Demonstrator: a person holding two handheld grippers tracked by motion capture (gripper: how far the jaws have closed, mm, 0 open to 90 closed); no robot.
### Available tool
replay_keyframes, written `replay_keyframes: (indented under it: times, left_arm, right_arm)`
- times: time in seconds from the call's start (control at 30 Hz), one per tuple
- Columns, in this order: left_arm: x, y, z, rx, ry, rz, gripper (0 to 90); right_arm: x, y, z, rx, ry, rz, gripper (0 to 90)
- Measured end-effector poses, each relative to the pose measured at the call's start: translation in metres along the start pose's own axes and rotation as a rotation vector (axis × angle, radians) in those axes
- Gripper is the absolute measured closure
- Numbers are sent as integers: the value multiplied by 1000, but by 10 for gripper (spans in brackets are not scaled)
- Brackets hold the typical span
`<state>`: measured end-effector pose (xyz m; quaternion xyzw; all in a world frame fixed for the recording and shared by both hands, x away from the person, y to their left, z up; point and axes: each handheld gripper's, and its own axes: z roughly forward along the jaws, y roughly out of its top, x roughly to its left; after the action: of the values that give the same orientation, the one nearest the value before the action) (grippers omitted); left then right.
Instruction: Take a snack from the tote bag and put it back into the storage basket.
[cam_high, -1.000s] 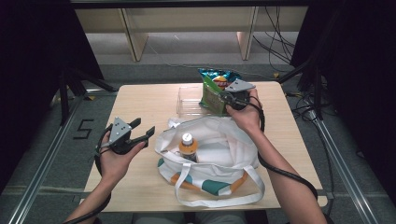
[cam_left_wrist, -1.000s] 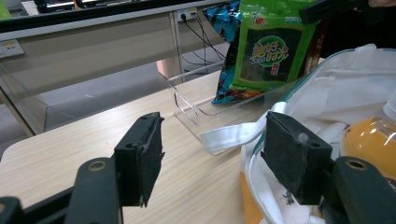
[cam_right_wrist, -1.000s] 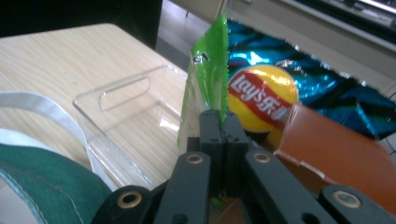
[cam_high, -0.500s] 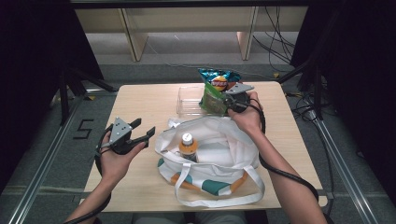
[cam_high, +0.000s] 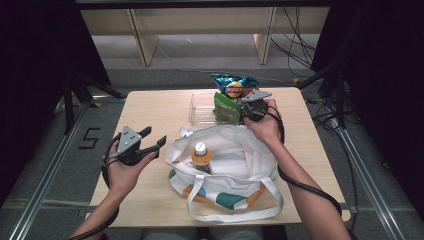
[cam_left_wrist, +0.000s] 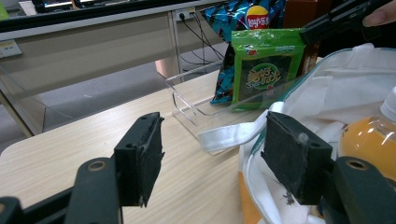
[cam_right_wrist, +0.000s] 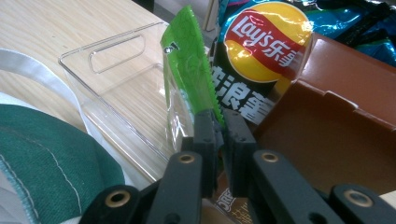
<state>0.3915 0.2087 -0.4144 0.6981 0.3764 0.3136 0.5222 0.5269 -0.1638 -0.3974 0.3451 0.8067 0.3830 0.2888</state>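
Observation:
A green snack packet (cam_high: 226, 106) (cam_left_wrist: 266, 65) (cam_right_wrist: 187, 70) stands upright in a clear plastic box (cam_high: 200, 107) (cam_right_wrist: 112, 74) at the table's far middle. My right gripper (cam_high: 239, 111) (cam_right_wrist: 219, 126) is at its edge. Its jaws have just been opening; a narrow gap shows, with the packet's serrated edge still between them. A blue chips bag (cam_high: 234, 86) (cam_right_wrist: 264, 42) leans behind it. My left gripper (cam_high: 155, 136) (cam_left_wrist: 212, 158) hovers open and empty left of a white tote bag (cam_high: 225, 160). An orange drink bottle (cam_high: 201, 156) (cam_left_wrist: 369, 135) stands inside the tote.
A brown box (cam_right_wrist: 327, 121) sits right of the packet, close to the right gripper. The tote's white strap (cam_left_wrist: 233, 135) trails toward the clear box. Bare wooden tabletop (cam_high: 150, 107) lies on the left; dark frames and cables surround the table.
The right gripper's jaws have parted slightly at the packet's edge. Both hands have stayed about where they were.

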Motion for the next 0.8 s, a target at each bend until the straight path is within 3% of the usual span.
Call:
replay_keyframes:
  times: [0.4,0.67,0.8]
  left_arm:
    - [0,0,-1,-1,-2,-3,364]
    - [1,3,-2,-7,0,-9,364]
    - [1,2,-1,-4,-1,-10,364]
  right_arm:
    - [-2,2,-15,-62,14,32,716]
    - [-12,-1,-27,-105,60,105,587]
    - [-15,-6,-33,-144,64,165,535]
